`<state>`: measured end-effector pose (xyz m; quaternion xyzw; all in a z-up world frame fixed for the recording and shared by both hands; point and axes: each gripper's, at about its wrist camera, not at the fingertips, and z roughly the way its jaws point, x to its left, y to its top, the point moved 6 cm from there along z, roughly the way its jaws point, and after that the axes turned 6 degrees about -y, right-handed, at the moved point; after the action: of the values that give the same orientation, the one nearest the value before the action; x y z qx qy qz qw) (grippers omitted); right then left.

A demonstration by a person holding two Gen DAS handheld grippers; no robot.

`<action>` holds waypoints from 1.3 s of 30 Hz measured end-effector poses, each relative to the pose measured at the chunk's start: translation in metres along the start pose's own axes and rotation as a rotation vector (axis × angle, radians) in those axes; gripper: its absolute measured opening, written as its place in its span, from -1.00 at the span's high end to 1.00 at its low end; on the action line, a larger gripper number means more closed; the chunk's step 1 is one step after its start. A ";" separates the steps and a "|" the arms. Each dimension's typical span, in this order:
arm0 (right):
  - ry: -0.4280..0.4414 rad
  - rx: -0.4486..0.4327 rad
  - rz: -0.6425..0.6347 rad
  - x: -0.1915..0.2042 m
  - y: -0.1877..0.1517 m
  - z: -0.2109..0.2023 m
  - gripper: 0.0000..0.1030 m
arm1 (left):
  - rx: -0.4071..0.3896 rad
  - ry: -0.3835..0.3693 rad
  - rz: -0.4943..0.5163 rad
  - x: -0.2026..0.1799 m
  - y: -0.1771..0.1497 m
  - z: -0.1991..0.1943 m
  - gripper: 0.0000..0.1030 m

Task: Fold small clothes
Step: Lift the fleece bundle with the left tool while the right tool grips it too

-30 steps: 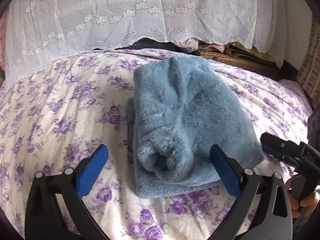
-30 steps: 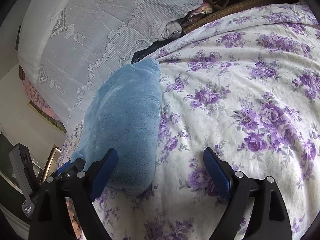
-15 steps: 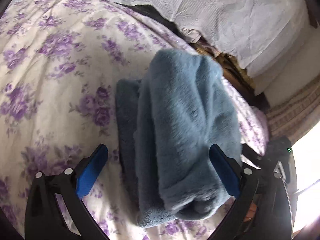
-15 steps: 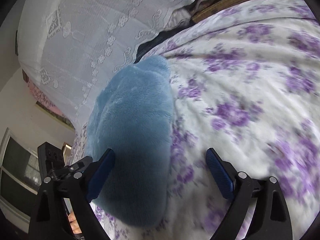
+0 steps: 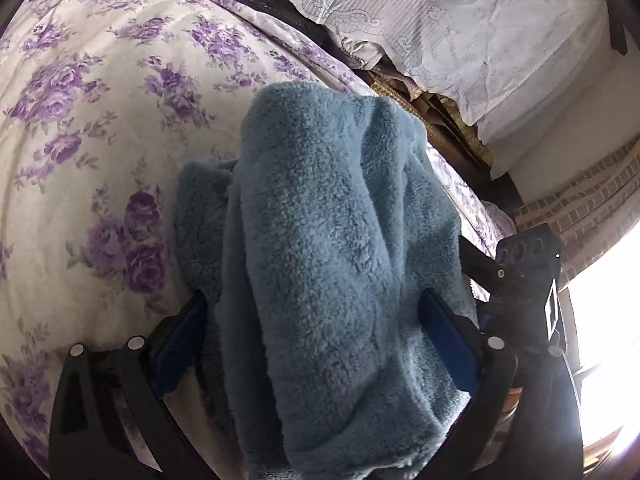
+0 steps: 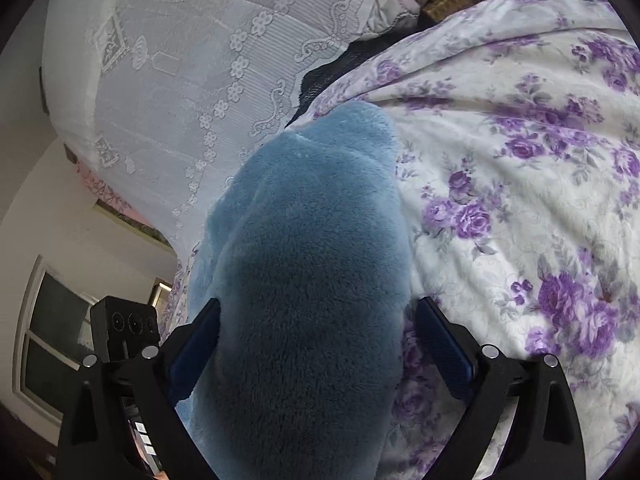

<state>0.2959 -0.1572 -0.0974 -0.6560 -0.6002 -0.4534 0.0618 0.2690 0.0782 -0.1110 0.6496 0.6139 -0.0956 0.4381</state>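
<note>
A folded blue fleece garment lies on the flowered bedspread. My left gripper is open, and its blue pads stand on either side of the near end of the bundle. The garment also shows in the right wrist view, where my right gripper is open and straddles the bundle's other side. Whether the pads touch the fleece I cannot tell. The right gripper's body shows at the right of the left wrist view, and the left gripper's body at the lower left of the right wrist view.
A white lace cover hangs over furniture behind the bed. Dark cloth and a woven mat lie in the gap behind the bed edge. A brick wall and bright window are on the right. A window frame shows at left.
Both grippers have moved in onto the blue bundle from opposite sides, so it now sits between each pair of open jaws. The garment fills more of both views.
</note>
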 end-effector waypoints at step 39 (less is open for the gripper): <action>-0.111 -0.129 -0.186 0.020 -0.067 -0.086 -0.34 | -0.014 0.026 0.223 -0.071 -0.074 -0.020 -0.36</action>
<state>0.1917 -0.1780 -0.0652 -0.6242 -0.6305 -0.4580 -0.0562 0.1793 0.0314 -0.0854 0.7121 0.5440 -0.0333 0.4426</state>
